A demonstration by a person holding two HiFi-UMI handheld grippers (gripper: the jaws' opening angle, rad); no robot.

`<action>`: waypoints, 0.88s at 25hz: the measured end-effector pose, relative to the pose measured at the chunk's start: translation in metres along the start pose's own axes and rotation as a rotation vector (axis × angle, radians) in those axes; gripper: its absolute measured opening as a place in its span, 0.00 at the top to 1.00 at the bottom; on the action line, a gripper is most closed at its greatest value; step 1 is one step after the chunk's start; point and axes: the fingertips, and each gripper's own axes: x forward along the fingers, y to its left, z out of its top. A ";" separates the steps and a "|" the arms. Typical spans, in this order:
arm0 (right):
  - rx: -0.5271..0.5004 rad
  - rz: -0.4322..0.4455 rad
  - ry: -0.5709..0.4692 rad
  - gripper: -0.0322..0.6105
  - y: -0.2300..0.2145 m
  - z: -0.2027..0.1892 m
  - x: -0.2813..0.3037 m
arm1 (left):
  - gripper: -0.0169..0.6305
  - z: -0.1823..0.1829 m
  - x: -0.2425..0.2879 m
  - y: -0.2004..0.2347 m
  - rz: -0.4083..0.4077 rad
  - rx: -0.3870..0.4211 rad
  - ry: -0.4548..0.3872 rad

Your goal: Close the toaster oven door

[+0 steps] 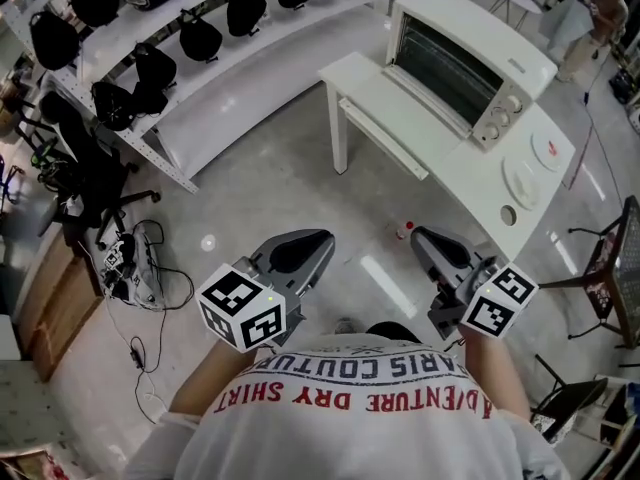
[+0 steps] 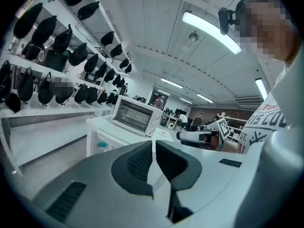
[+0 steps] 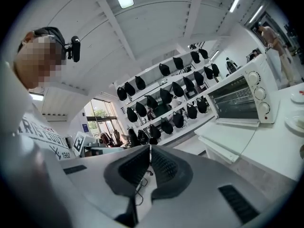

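The white toaster oven [image 1: 470, 63] stands on a white table [image 1: 375, 88] at the upper right, its dark front facing left. It also shows ahead in the left gripper view as the oven [image 2: 135, 115], and at the right in the right gripper view as the oven [image 3: 242, 99]. There a pale slab lies flat below its front, which looks like the door folded down. My left gripper [image 1: 318, 243] [image 2: 153, 144] and right gripper [image 1: 420, 236] [image 3: 150, 148] are both shut and hold nothing. They hang close to my chest, over the floor and well short of the table.
Two white plates [image 1: 535, 163] lie on the table right of the oven. A small red-capped bottle [image 1: 403, 230] stands on the floor by the right gripper. Shelves of black bags [image 1: 200, 38] line the left, with an office chair [image 1: 90, 183], cables [image 1: 140, 268] and a dark folding chair [image 1: 610, 268].
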 end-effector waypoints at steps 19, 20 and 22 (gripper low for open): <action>-0.027 -0.083 -0.062 0.79 -0.104 0.062 0.089 | 0.77 0.060 0.051 0.135 0.026 0.039 0.017; -0.027 -0.102 -0.065 0.77 -0.114 0.065 0.093 | 0.76 0.062 0.059 0.146 0.020 0.034 0.031; -0.033 -0.145 -0.058 0.74 -0.133 0.067 0.102 | 0.75 0.066 0.076 0.167 0.004 0.021 0.062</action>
